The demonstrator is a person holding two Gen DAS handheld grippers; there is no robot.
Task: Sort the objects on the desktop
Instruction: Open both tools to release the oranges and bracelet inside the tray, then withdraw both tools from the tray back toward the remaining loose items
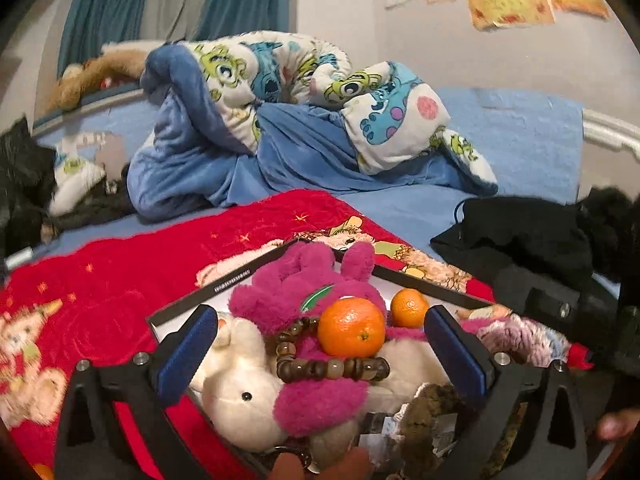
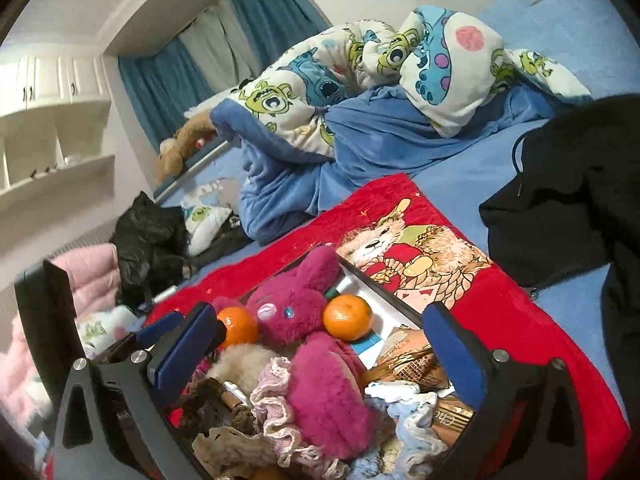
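Observation:
A black-rimmed box point(image 1: 236, 278) full of things sits on a red bear-print blanket point(image 1: 120, 280). In the left wrist view it holds a pink plush rabbit point(image 1: 304, 292), a white plush point(image 1: 240, 396), a brown bead bracelet point(image 1: 332, 368) and two oranges point(image 1: 351, 327) point(image 1: 409, 308). My left gripper point(image 1: 320, 344) is open and empty, its jaws on either side of the near orange. In the right wrist view the same box point(image 2: 384, 286) shows the pink plush point(image 2: 296, 308), two oranges point(image 2: 347, 317) point(image 2: 237, 326), lace cloths and packets. My right gripper point(image 2: 320, 340) is open and empty above the pile.
The blanket lies on a blue bed with a bunched cartoon-print duvet point(image 1: 300, 80) behind. Black clothing point(image 1: 520, 236) lies to the right, a black bag point(image 2: 148, 236) and pink jacket point(image 2: 92, 276) to the left. White shelves point(image 2: 52, 136) stand on the far wall.

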